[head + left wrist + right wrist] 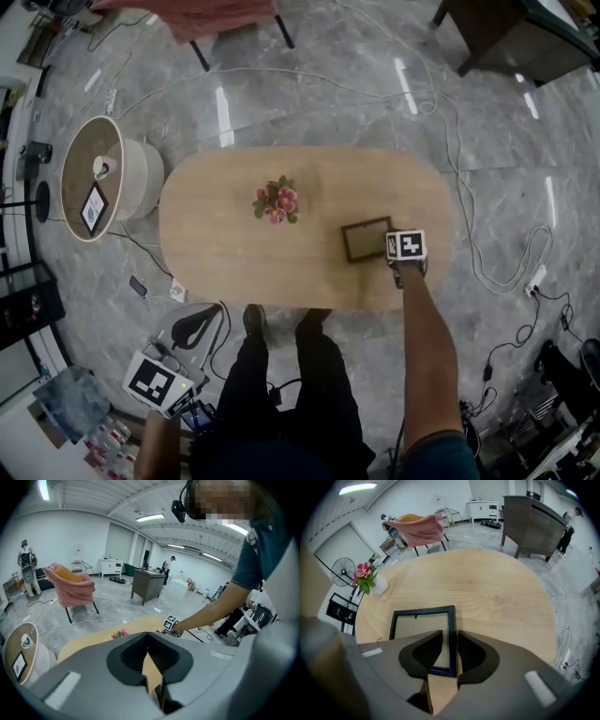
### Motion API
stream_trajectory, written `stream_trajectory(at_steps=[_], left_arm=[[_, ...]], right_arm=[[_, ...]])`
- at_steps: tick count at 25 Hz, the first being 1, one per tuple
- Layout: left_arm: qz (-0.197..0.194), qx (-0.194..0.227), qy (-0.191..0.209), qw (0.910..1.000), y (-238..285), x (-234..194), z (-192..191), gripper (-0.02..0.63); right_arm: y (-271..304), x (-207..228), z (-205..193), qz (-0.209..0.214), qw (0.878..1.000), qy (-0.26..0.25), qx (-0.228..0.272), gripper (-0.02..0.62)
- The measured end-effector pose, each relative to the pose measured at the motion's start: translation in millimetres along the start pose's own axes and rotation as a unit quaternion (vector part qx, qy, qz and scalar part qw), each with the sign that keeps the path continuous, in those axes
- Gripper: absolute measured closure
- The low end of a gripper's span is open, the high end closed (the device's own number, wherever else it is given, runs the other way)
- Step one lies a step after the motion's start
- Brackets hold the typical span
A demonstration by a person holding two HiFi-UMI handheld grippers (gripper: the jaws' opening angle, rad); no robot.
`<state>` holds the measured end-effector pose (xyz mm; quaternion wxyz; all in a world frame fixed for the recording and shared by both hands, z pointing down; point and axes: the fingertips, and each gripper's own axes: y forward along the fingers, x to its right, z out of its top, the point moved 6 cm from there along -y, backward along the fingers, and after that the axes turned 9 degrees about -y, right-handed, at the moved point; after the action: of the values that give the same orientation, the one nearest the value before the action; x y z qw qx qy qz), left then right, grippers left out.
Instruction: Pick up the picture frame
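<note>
A dark picture frame (366,240) lies flat on the oval wooden table (225,253), right of its middle. My right gripper (392,247) reaches it from the near right. In the right gripper view the jaws sit on either side of the picture frame's (423,620) right rail, and my right gripper (450,633) is shut on that rail. The frame still rests on the wooden table (497,588). My left gripper (161,383) hangs low at the person's left, off the table. In its own view the left gripper (150,635) is shut with nothing held.
A small pot of pink flowers (277,201) stands mid-table. A round side table (92,178) sits to the left, a pink-draped chair (220,17) beyond, a dark cabinet (511,28) at far right. Cables (487,253) trail over the floor.
</note>
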<state>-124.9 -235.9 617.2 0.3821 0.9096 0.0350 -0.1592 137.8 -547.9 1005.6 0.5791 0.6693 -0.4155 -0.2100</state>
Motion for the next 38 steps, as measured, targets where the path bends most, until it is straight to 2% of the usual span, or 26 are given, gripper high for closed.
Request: stream_trajectory(at_steps=[5, 8, 12, 18, 28, 35, 38], left_arm=[[-0.007, 0.013, 0.014, 0.9998, 1.0, -6.3, -5.5, 0.609], [-0.011, 0.014, 0.014, 0.9997, -0.2, -7.4, -4.1, 0.609], [-0.011, 0.02, 0.017, 0.9996, -6.5, -10.6, -1.0, 0.608], [-0.011, 0.035, 0.022, 0.9991, -20.8, -15.3, 9.6, 0.609], [-0.02, 0.082, 0.047, 0.9953, -62.5, -10.5, 35.8, 0.609], [-0.014, 0.117, 0.068, 0.9907, -121.5, -23.1, 48.1, 0.609], [-0.013, 0.133, 0.076, 0.9882, -147.6, -26.3, 51.5, 0.609]], right_arm=[[0.5, 4.1, 2.6, 0.011, 1.0, 0.015, -0.008, 0.511], [-3.1, 4.2, 0.8, 0.007, 0.999, 0.038, -0.007, 0.537], [-11.9, 1.5, -5.1, -0.001, 0.996, 0.085, 0.019, 0.54], [-40.2, -10.7, -6.5, -0.008, 0.99, 0.122, 0.064, 0.541], [-139.8, -40.4, 8.2, -0.028, 0.976, 0.148, 0.159, 0.54], [-228.9, -104.9, 34.0, -0.039, 0.962, 0.129, 0.237, 0.54], [-276.0, -134.7, 43.8, -0.043, 0.952, 0.122, 0.278, 0.54]])
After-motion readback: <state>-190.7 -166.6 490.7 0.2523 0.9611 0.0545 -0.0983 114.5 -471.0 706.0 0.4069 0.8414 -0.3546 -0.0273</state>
